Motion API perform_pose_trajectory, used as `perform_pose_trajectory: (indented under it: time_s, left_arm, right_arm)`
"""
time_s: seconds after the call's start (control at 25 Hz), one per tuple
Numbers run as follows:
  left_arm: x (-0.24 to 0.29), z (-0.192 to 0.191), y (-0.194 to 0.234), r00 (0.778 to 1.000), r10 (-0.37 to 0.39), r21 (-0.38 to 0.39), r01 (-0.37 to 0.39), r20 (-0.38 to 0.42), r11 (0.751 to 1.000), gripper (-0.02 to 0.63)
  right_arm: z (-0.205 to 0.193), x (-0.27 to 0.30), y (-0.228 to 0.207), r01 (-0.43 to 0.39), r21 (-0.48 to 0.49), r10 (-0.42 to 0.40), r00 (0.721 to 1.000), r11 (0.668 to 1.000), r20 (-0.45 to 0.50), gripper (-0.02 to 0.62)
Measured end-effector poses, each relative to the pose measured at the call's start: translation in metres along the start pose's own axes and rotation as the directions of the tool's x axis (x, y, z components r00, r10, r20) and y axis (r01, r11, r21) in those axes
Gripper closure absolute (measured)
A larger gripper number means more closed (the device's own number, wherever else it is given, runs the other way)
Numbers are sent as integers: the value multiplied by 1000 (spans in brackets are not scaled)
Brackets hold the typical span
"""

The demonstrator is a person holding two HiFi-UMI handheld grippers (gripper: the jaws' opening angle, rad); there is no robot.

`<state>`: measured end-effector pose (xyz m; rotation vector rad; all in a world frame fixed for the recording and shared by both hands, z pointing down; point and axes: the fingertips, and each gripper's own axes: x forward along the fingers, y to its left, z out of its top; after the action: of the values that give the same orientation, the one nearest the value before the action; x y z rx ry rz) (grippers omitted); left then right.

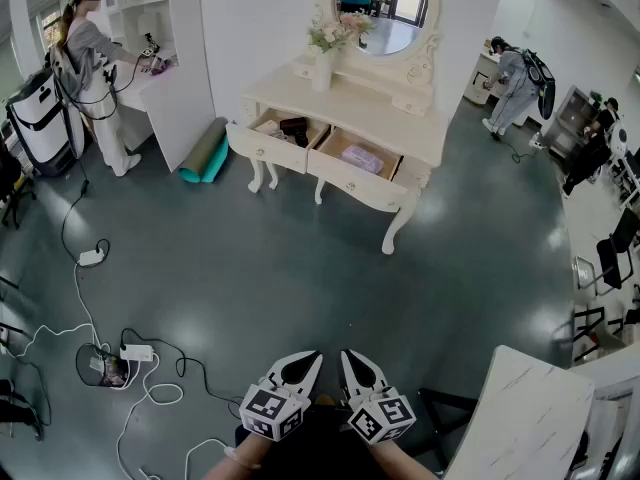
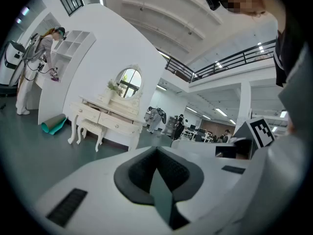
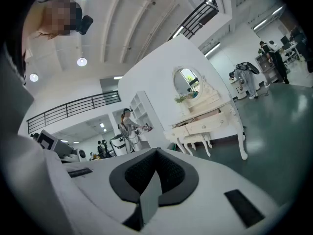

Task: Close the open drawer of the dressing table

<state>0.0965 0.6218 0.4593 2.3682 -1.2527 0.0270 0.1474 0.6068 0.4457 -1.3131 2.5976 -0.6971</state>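
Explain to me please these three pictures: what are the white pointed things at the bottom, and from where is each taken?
A person holds a tool in each hand: the left gripper and the right gripper. One picture comes from a camera on the person's head; the other two from cameras riding on the grippers. Both pairs of fingers are together and hold nothing. Across the floor stands a dressing table with a flower vase and an oval mirror on top. Its left drawer and right drawer are open.
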Motion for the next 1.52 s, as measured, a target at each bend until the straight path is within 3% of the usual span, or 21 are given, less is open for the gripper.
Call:
perform_pose_trajectory:
  time_s: [0.2, 0.4, 0.68, 1.08, 1.52]
  left_arm:
    - [14, 0, -10, 1000, 25, 6, -25, 8, 1000, 594]
    - [26, 8, -9, 997, 65, 4, -65, 40, 998, 594]
    - [41, 37, -7, 992, 91, 24, -94, 90, 995, 594]
    - [64, 55, 1, 990, 86, 22, -89, 116, 996, 594]
    - [106, 89, 59, 989, 108, 17, -111, 103, 994, 594]
  right_arm:
    - [9, -6, -15, -14, -12, 14, 1000, 1000, -3, 592]
    - [28, 4, -30, -14, 27, 13, 998, 1000, 54, 591]
    - [70, 27, -23, -57, -71, 66, 989, 996, 134, 591]
    - [77, 45, -37, -26, -49, 33, 989, 998, 141, 591]
    - [86, 114, -69, 46, -49, -41, 994, 998, 106, 591]
